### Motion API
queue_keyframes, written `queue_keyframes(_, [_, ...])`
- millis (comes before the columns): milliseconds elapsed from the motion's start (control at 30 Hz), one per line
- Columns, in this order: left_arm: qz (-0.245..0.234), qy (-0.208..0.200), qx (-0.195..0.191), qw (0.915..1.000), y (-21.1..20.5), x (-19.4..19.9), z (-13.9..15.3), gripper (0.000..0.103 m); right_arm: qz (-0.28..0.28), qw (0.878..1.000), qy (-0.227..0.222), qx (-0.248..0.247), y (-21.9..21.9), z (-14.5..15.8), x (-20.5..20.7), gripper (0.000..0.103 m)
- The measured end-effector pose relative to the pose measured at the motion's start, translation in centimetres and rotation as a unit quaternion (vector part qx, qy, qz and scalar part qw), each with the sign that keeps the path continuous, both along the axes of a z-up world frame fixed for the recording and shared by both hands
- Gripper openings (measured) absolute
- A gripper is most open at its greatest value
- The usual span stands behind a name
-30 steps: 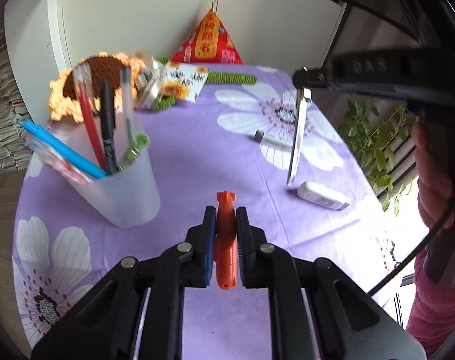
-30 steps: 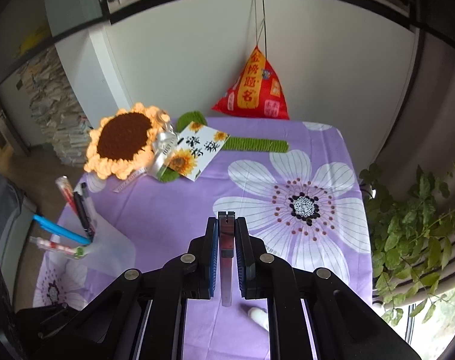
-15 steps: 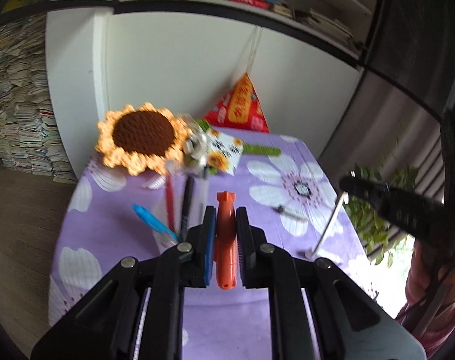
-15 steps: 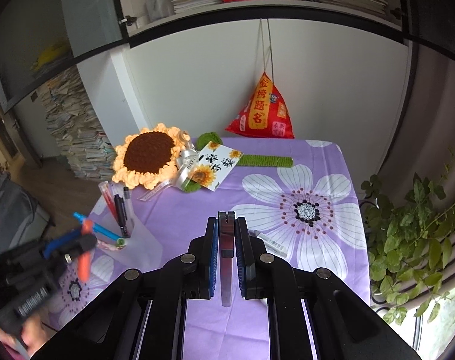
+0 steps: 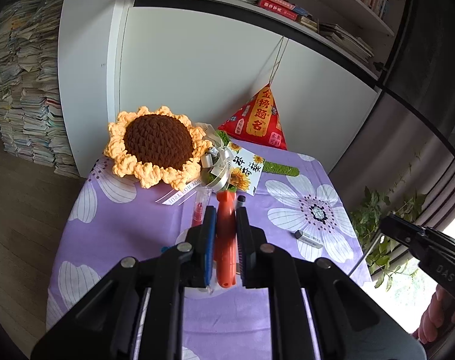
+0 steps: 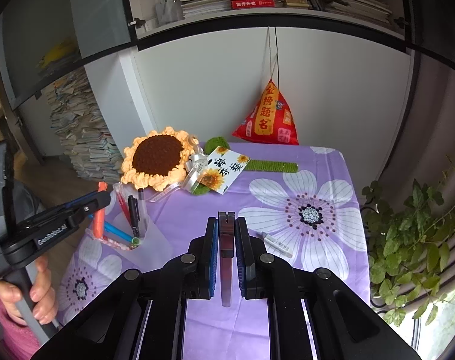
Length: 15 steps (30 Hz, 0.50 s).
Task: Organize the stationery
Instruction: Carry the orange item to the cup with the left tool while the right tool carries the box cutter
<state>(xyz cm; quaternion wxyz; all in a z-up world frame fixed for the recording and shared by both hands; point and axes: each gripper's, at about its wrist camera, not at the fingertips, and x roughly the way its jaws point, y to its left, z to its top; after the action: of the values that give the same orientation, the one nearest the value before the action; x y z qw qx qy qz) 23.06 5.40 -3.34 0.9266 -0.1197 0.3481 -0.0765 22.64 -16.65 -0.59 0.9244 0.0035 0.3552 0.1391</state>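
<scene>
Orange plastic utility knife [image 5: 225, 234] sits clenched in the left gripper [image 5: 225, 240], which has risen and swung until the frosted translucent pen cup [image 5: 194, 288] lies directly beneath its jaws, red and black pens poking up beside them; the drop looks close. From the right wrist view, the right gripper [image 6: 226, 255] grasps a slim metallic ruler-like strip [image 6: 226, 258] above the purple flowered worktop [image 6: 197, 207], having lifted slightly, while a white correction-tape-like stick [image 6: 277, 243] waits uncollected.
</scene>
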Motion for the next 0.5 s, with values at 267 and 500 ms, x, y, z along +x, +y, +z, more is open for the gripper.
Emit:
queue_keyframes(267, [0.003, 0.003, 0.003, 1.0000, 0.3, 0.5, -0.7, 0.011, 0.010, 1.000, -0.008, -0.004, 0.9, 0.6, -0.5, 0.012])
queue_keyframes(500, [0.008, 0.006, 0.016, 0.9998, 0.6, 0.4, -1.5, 0.011, 0.017, 1.000, -0.010, -0.003, 1.5, 0.8, -0.8, 0.012])
